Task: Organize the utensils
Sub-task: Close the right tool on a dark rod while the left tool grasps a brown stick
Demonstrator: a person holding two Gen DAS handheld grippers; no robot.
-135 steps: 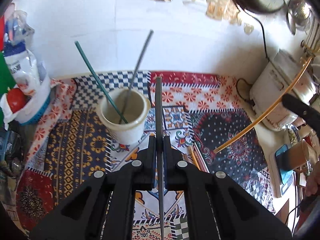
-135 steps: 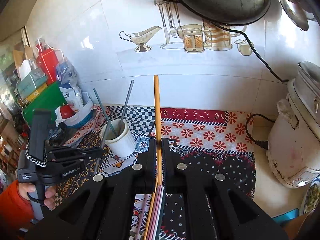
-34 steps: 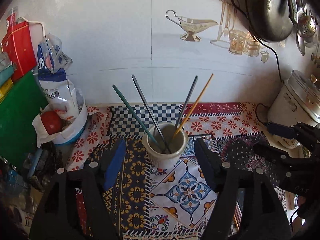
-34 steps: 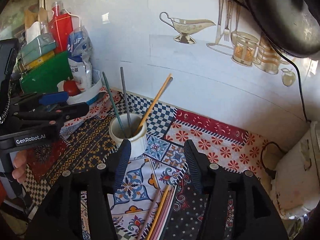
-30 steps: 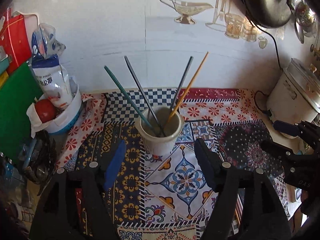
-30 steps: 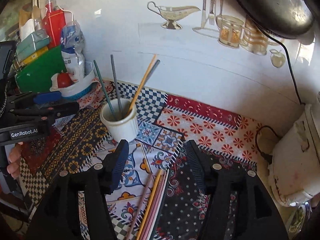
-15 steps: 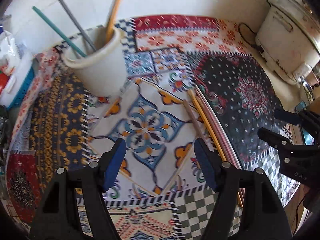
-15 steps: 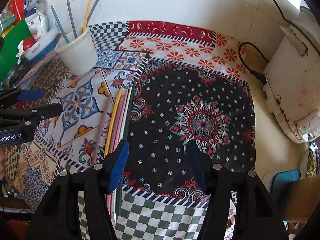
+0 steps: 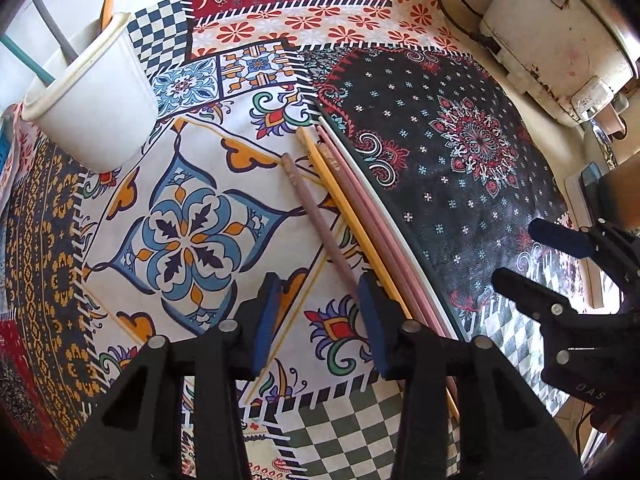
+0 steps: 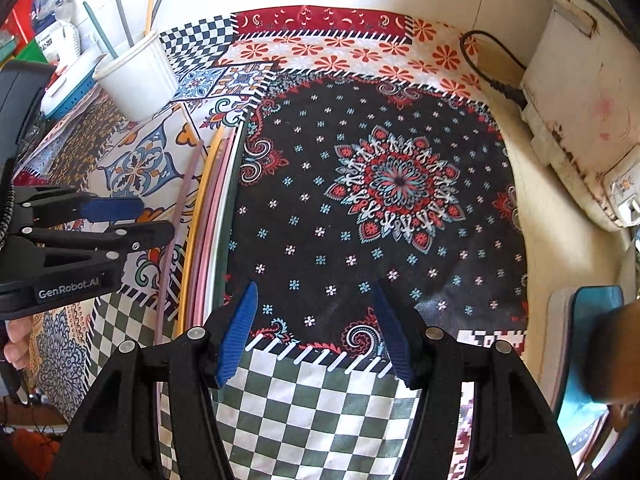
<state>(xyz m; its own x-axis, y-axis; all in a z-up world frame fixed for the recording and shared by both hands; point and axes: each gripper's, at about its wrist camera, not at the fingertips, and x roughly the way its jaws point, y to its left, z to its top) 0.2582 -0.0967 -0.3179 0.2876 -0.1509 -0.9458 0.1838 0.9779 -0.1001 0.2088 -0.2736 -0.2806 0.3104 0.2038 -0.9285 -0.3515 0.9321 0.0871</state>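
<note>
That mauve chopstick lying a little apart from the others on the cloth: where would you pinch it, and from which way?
From straight above, across its thin shaft near the middle. The mauve chopstick lies flat on the cloth, angled away from the bundle, so there is free space on both sides. The left claw already stands open over its lower part.

A patchwork-printed cloth (image 9: 192, 240) is lying matt and soft across the counter. At ten o'clock a cup (image 9: 96, 104) is showing smooth, slightly glossy white plastic. The chopsticks (image 9: 360, 216) are looking like smooth, satin plastic in pastel tones. At two o'clock a rice cooker (image 9: 560, 40) is showing scuffed, stained cream casing. The gripper pads (image 10: 236, 336) are presenting ribbed blue rubber on matt black plastic.
</note>
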